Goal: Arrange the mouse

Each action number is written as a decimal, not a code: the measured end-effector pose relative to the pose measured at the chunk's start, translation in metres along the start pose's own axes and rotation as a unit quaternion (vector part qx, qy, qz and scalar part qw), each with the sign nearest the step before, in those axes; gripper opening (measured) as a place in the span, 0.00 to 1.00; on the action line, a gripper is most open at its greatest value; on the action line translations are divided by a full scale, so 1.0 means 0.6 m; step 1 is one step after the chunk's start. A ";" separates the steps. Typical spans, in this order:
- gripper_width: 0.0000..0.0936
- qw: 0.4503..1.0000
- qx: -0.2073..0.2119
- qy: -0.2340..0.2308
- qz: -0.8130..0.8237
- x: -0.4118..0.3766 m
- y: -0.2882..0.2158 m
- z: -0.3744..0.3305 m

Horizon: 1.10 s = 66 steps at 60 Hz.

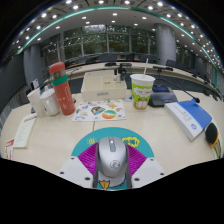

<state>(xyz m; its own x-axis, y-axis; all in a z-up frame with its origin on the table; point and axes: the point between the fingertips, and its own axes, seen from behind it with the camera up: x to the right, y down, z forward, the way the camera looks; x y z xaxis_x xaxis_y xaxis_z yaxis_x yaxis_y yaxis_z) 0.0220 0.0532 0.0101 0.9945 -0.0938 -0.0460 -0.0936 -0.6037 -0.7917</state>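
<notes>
Big office hall far back, rows of desks, ceiling lights, windows. Pale wooden table (60, 135) filling near and middle ground; near edge hidden under gripper, far edge running behind the cups. Open tabletop on near left and near right of the round mat, also a bare strip between mat and the leaflet. Round teal and pink mouse mat (112, 146) at near centre. Blue and white book (190, 116) lying right, angled toward far left. Flat leaflet (99, 111) with colourful print at centre, just beyond mat. Green and white paper cup (143, 91) with straw, upright, far right of centre. Red bottle (62, 89) upright, far left, touching or just beside white cups (42, 101). White paper with pen (22, 132) at left edge. Dark round thing at near right edge, too cut off to name. Grey mouse (112, 158) on the mat, near centre, pointing away. Gripper (112, 172) with white fingers (78, 170) spread wide, mouse standing between them, small gaps either side, not clamped.
</notes>
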 end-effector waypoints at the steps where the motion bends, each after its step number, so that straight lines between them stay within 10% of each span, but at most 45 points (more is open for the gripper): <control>1: 0.41 1.000 -0.002 0.000 0.001 0.002 0.007 0.003; 11: 0.57 1.000 -0.014 -0.007 -0.004 0.004 0.023 0.012; 18: 0.92 1.000 -0.014 -0.010 -0.003 -0.001 0.009 -0.022; 66: 0.92 0.997 0.060 0.021 -0.037 -0.115 0.064 -0.682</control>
<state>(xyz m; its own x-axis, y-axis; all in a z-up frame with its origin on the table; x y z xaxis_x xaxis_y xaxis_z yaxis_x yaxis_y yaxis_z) -0.0693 -0.2873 0.2322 0.9954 -0.0871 0.0398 -0.0103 -0.5108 -0.8596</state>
